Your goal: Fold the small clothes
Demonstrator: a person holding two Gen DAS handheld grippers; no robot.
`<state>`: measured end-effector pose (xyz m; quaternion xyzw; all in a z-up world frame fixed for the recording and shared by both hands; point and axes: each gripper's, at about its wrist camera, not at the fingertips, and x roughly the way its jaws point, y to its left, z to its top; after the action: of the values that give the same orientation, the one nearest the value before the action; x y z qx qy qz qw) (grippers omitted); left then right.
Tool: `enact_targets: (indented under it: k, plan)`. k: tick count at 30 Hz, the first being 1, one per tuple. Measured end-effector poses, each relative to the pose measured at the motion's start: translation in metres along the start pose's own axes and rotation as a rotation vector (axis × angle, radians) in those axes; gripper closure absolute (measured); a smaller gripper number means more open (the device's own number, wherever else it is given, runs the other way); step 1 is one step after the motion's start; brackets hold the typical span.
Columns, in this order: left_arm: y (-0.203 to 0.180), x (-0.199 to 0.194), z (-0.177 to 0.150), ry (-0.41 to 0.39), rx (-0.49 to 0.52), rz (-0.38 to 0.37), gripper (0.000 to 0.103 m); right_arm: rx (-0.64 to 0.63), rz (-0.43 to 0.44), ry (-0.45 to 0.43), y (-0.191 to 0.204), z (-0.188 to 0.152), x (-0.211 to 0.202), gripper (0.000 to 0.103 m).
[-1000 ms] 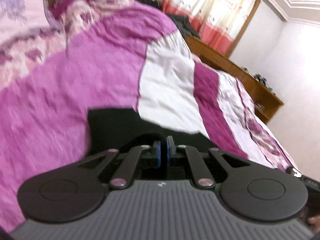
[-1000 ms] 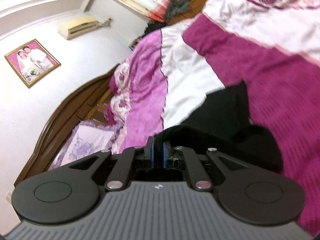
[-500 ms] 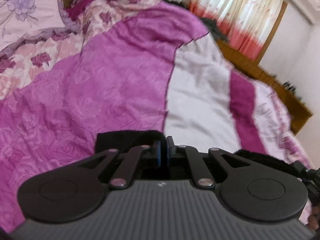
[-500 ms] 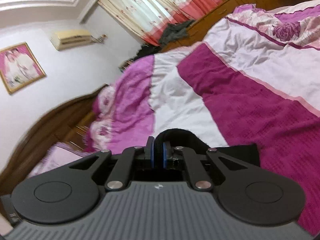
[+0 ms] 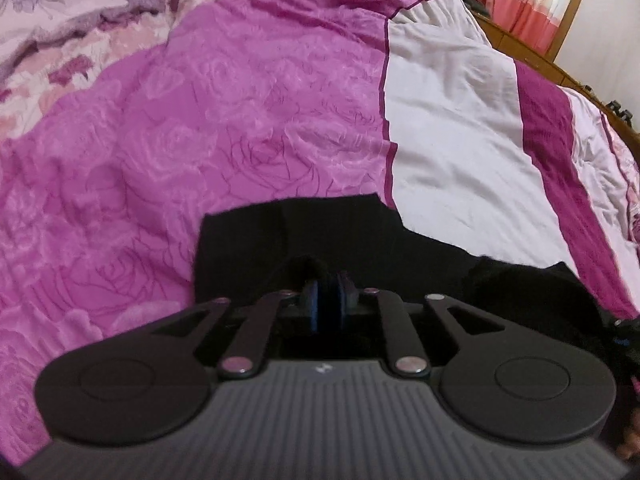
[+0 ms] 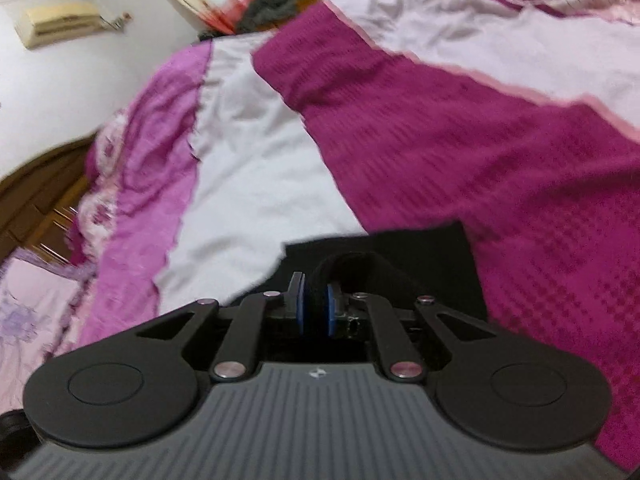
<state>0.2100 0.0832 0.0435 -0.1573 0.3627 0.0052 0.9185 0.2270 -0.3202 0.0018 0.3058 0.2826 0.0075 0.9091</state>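
Left tongs (image 5: 325,304) and right tongs (image 6: 314,310) each pinch a fold of the black garment (image 5: 340,236), which lies on the bed quilt (image 5: 240,128) just ahead. Risk: uneven pulling skews the fold; thin fabric may slip free.

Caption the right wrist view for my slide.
Right claw shut on black fabric garment over pink patchwork quilt.
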Motion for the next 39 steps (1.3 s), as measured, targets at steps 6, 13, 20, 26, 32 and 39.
enact_targets:
  k: [6, 13, 20, 26, 32, 39]
  plan:
    - [-0.008, -0.012, 0.002, -0.006, 0.016, -0.062, 0.051, 0.001, 0.038, 0.0, 0.001, 0.0, -0.006, 0.06]
    - [-0.018, -0.025, 0.003, -0.014, 0.085, -0.031, 0.051, -0.047, 0.073, -0.047, 0.01, 0.006, -0.036, 0.032]
    - [-0.012, -0.036, 0.001, 0.036, 0.099, 0.019, 0.051, -0.049, 0.057, -0.051, -0.004, 0.004, -0.068, 0.032]
    - [-0.016, -0.052, -0.001, 0.078, 0.149, 0.054, 0.051, -0.09, 0.006, -0.031, -0.025, -0.005, -0.094, 0.032]
    - [-0.02, -0.062, -0.005, 0.115, 0.174, 0.068, 0.051, -0.155, -0.046, 0.006, -0.043, -0.017, -0.115, 0.032]
    - [-0.023, -0.065, -0.011, 0.142, 0.189, 0.083, 0.051, -0.101, -0.038, 0.052, -0.068, -0.035, -0.128, 0.032]
